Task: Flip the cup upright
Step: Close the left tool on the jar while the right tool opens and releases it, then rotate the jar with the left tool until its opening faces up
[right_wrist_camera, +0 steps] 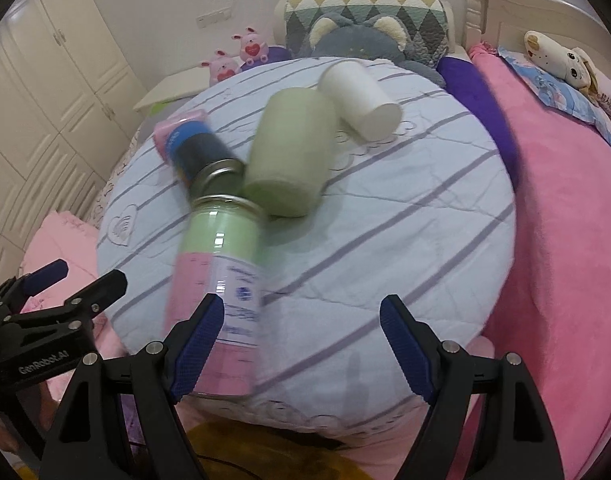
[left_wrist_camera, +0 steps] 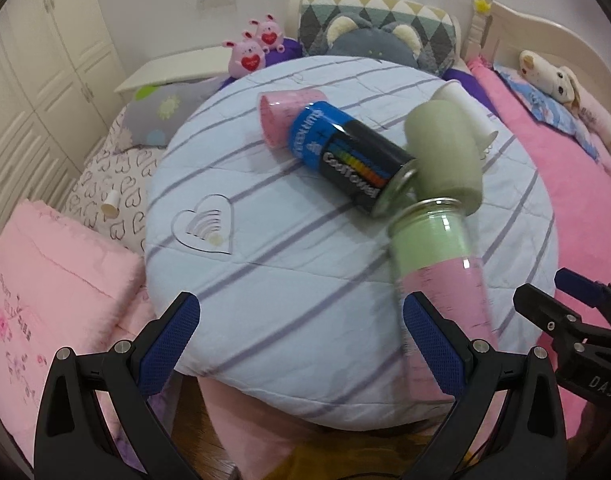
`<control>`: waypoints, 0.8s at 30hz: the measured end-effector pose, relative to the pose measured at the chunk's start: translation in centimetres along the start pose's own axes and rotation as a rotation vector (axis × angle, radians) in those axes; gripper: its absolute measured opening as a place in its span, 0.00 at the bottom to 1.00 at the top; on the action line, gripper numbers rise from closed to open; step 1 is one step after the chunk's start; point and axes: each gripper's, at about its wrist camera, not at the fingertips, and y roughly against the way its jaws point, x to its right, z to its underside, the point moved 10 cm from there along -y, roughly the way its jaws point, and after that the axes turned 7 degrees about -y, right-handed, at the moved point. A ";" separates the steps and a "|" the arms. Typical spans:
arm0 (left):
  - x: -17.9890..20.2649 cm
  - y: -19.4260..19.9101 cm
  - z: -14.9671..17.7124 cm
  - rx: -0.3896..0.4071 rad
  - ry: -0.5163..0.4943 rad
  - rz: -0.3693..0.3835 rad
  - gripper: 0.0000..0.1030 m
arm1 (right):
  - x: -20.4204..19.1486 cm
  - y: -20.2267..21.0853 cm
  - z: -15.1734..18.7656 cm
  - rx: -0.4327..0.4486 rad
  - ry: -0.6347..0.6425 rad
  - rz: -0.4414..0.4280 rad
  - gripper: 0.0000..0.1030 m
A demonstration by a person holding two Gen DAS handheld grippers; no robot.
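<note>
On a round cushion [left_wrist_camera: 265, 240] with purple stripes lie several objects on their sides: a pale green cup [left_wrist_camera: 445, 152] [right_wrist_camera: 293, 152], a white paper cup [right_wrist_camera: 361, 100] [left_wrist_camera: 471, 114], a pink cup [left_wrist_camera: 285, 116] [right_wrist_camera: 173, 132], a blue-black battery-print can [left_wrist_camera: 353, 156] [right_wrist_camera: 203, 152], and a green-and-pink can [left_wrist_camera: 445, 272] [right_wrist_camera: 221, 292]. My left gripper [left_wrist_camera: 301, 348] is open and empty at the cushion's near edge. My right gripper [right_wrist_camera: 301, 352] is open and empty; its left finger [right_wrist_camera: 197, 348] is in front of the green-and-pink can.
A pink bed [right_wrist_camera: 565, 240] with a plush dog [right_wrist_camera: 561, 60] lies to the right. Pillows [right_wrist_camera: 365, 20] and pink plush toys [left_wrist_camera: 257, 48] sit behind the cushion. A folded pink blanket [left_wrist_camera: 57, 280] is at left. White wardrobes [left_wrist_camera: 33, 80] stand far left.
</note>
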 end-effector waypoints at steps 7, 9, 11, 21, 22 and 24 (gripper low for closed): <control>4.0 0.1 -1.3 -0.023 0.041 0.031 1.00 | 3.4 -1.0 -0.9 -0.016 0.008 -0.039 0.79; 4.7 -0.3 -1.6 -0.043 0.053 0.025 1.00 | 4.0 -1.4 -1.2 -0.020 0.022 -0.045 0.79; 5.3 -0.9 -2.0 -0.063 0.061 0.013 1.00 | 4.5 -1.7 -1.5 -0.021 0.044 -0.036 0.79; 7.4 -4.1 -3.2 -0.175 0.073 -0.021 1.00 | 6.0 -4.5 -2.8 -0.062 0.090 -0.091 0.79; 7.3 -4.4 -3.2 -0.185 0.078 -0.026 1.00 | 6.1 -4.8 -2.8 -0.068 0.099 -0.092 0.79; 7.3 -5.1 -3.2 -0.211 0.086 -0.033 1.00 | 6.2 -5.2 -3.1 -0.068 0.112 -0.088 0.79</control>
